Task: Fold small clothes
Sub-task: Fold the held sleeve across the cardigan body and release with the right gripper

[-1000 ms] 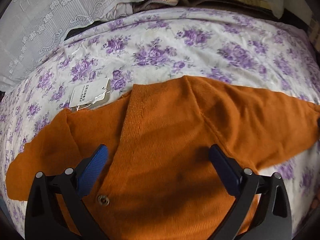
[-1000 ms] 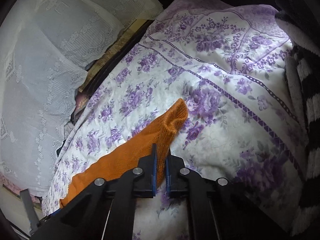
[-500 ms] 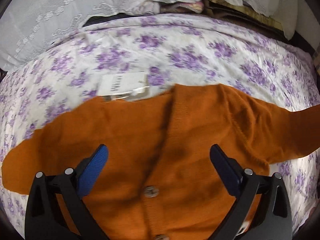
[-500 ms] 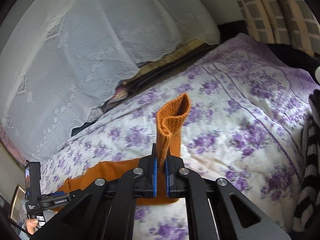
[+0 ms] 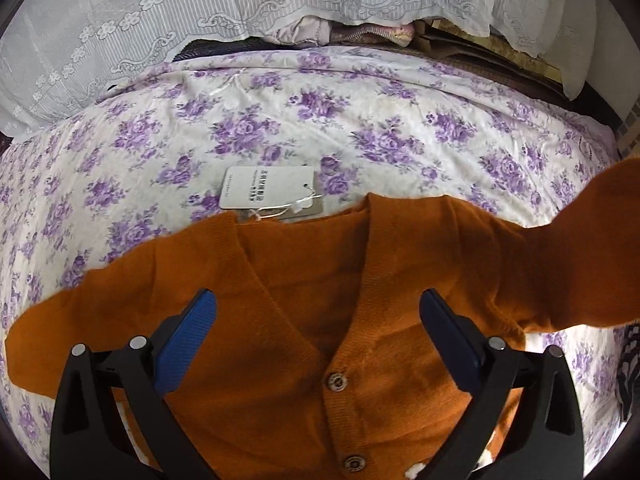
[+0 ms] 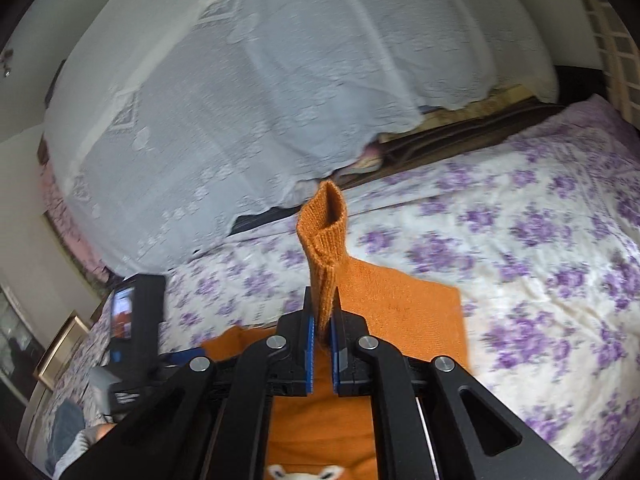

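Orange buttoned cardigan point(image 5: 304, 320) lies sleeves spread sideways, neckline away. Right claw point(image 6: 321, 312) pinches one cuff point(image 6: 323, 224) upright; left claw point(image 5: 316, 320) hovers wide open, empty.

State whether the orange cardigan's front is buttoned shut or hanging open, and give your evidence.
Buttoned shut. On the cardigan the two front edges meet below the V-neck, and two buttons sit fastened down that join.

Soft, even daylight; fisheye bending and dark corners in both views; the right wrist view is motion-blurred.
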Demonstrator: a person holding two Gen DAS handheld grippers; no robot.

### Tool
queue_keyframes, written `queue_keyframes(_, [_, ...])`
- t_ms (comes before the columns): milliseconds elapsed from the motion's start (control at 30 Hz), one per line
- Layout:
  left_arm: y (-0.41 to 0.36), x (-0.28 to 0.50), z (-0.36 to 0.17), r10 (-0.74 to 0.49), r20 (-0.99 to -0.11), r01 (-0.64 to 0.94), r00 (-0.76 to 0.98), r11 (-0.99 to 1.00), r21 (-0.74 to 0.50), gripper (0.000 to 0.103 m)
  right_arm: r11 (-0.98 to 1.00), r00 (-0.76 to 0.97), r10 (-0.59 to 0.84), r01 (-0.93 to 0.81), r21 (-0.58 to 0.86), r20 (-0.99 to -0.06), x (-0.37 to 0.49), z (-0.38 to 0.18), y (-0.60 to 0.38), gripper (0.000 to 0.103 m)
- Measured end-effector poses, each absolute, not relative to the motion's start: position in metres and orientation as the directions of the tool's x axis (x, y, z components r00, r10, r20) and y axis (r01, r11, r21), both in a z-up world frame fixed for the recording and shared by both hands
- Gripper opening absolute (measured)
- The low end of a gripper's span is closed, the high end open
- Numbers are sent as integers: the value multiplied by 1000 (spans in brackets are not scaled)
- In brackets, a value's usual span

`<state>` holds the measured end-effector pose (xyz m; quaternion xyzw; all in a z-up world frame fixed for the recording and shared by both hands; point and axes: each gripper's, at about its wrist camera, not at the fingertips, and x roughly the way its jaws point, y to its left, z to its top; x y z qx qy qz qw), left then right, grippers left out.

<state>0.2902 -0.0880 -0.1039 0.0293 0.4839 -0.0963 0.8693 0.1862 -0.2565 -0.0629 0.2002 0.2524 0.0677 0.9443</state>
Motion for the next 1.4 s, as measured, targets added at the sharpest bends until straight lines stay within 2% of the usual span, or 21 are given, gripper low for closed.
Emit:
queue_keyframes(133, [-83,292,-104,-184,-844,196,503,976,-96,99,912,842,281,-84,401,-461,193,-57,-215,7])
queue_keyframes(333, [-50,296,-100,-176,-826,147,535,983,-114,99,916,804,337,-159,369,-489,205,-59,-160,7])
queue_keyframes(700, [28,307,-132,-60,-846,-6,529,997,-75,98,913,724,373,-175,368,-580,242,-99,-109,7])
queue_keyframes(867, [85,297,-148,-95,-847,-159,523,965,-207,98,914,652,383,-167,370,-654,257,-132,-94,7])
queue_keyframes(967, [100,289,-146,-97,-833,-178,544,957,-228,98,915,614,385,-157,372,-689,264,-152,-86,7])
queue_keyframes(1067, [101,283,-142,-106,-820,-163,562,958,-235,98,924,552,377,-167,344,-744,270,-167,-75,15])
queue_keyframes(1133, [99,280,-140,-123,-816,-143,565,959,-243,98,918,538,396,-203,341,-744,268,-168,-71,34])
queue_keyframes(1167, [97,279,-140,-129,-817,-133,562,961,-242,98,918,540,396,-218,331,-743,263,-164,-70,36])
queue_keyframes(1300, [92,270,-133,-141,-808,-97,573,967,-237,98,913,564,406,-282,295,-719,238,-137,-84,36])
queue_keyframes(1400, [81,260,-120,-149,-787,-50,599,974,-222,98,936,642,348,-275,218,-683,213,-113,-121,35])
